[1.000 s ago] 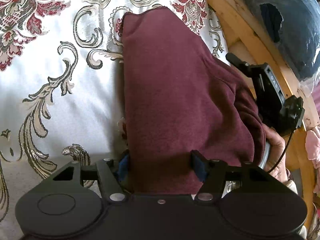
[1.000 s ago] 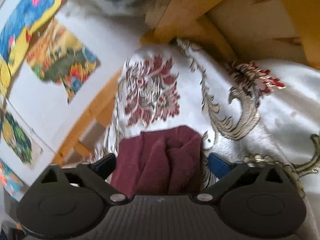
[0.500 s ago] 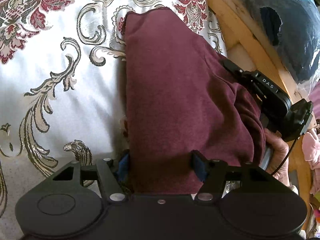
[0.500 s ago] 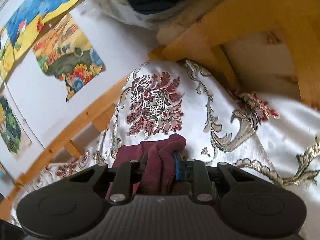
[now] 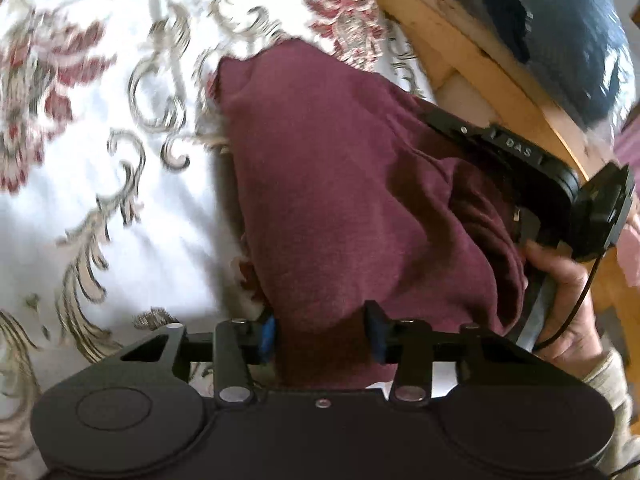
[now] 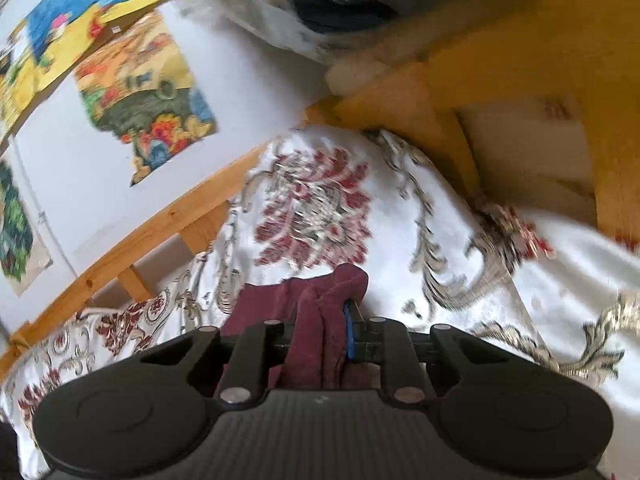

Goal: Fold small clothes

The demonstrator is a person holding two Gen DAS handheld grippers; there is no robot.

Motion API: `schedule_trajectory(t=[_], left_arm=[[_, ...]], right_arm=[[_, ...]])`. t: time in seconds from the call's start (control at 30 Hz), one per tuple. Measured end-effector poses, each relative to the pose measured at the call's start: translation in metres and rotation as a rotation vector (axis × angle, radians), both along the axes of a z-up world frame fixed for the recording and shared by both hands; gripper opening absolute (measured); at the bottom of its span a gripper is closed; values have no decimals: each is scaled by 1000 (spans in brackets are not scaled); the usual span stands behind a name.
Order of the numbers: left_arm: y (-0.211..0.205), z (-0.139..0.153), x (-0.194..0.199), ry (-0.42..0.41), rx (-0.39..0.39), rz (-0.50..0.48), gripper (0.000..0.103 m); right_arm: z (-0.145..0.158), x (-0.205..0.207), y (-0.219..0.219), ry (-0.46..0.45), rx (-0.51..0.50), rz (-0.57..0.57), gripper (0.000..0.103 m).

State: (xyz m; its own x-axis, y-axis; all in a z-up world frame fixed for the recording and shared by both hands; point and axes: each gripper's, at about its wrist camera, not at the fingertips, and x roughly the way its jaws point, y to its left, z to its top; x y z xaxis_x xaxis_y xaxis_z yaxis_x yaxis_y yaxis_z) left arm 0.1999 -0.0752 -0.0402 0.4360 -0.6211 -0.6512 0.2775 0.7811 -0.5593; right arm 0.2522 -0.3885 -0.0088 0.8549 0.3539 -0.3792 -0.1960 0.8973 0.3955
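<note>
A maroon knit garment (image 5: pixel 340 208) lies on the white floral bedspread (image 5: pixel 100 180) and rises toward me. My left gripper (image 5: pixel 322 328) has closed in on its near edge, the cloth bunched between the blue pads. My right gripper (image 6: pixel 324 332) is shut on a bunched fold of the same garment (image 6: pixel 320 312); in the left wrist view its black body (image 5: pixel 520 160) sits at the garment's right side, held by a hand (image 5: pixel 568 292). The cloth hides the fingertips of both grippers.
A wooden bed frame (image 5: pixel 480 64) runs along the right, with a dark blue bundle (image 5: pixel 560 32) behind it. In the right wrist view a wooden rail (image 6: pixel 132 240) and a white wall with colourful pictures (image 6: pixel 144 92) lie beyond the bedspread (image 6: pixel 460 272).
My right gripper closed from wide open onto the garment's fold. My left gripper's jaws narrowed on the near edge, and the garment lifted and pulled nearer, its far end drawing back across the bedspread.
</note>
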Motion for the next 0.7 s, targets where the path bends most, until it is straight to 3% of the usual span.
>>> schedule_trajectory(t=[0.2, 0.47, 0.57, 0.7], left_arm=[[9, 25, -11, -108, 86, -4, 43], [72, 29, -15, -232, 115, 107, 43], [90, 28, -7, -254, 174, 147, 43], [116, 15, 11, -181, 191, 236, 43]], right_arm=[[25, -20, 39, -106, -77, 35, 20], [46, -19, 107, -277, -89, 122, 20], [44, -1, 139, -278, -131, 162, 20], [22, 34, 163, -182, -95, 176, 20]])
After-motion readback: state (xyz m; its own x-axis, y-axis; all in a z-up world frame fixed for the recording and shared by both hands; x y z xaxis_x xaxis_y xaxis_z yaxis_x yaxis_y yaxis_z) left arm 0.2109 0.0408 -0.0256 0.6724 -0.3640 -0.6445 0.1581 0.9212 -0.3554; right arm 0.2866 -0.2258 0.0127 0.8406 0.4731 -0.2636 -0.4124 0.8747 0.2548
